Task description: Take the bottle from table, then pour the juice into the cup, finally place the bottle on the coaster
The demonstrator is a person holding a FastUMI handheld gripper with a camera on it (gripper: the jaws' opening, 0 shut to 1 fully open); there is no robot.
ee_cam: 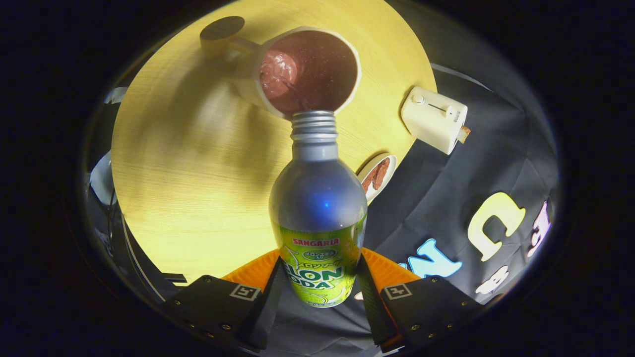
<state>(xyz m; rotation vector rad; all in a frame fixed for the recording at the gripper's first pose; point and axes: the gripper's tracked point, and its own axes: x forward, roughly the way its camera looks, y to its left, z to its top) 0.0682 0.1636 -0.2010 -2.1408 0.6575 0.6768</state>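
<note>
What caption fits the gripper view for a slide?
Gripper shut on tilted bottle, its open mouth at the cup rim, pouring over the round table.

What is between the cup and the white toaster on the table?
In the gripper view, bare yellow table lies between the cup and the toaster; the gripper holds the bottle.

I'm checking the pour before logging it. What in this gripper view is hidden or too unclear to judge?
- Bottle: its contents; the opaque wall hides them.
- Bottle base: hidden between the gripper fingers pressing its sides.
- Cup: brown liquid inside, but the depth is hard to judge from this angle.
- Coaster: partly behind the cup's handle.
- Small plate: part of it is hidden behind the bottle.
- Toaster: markings too small.
</note>
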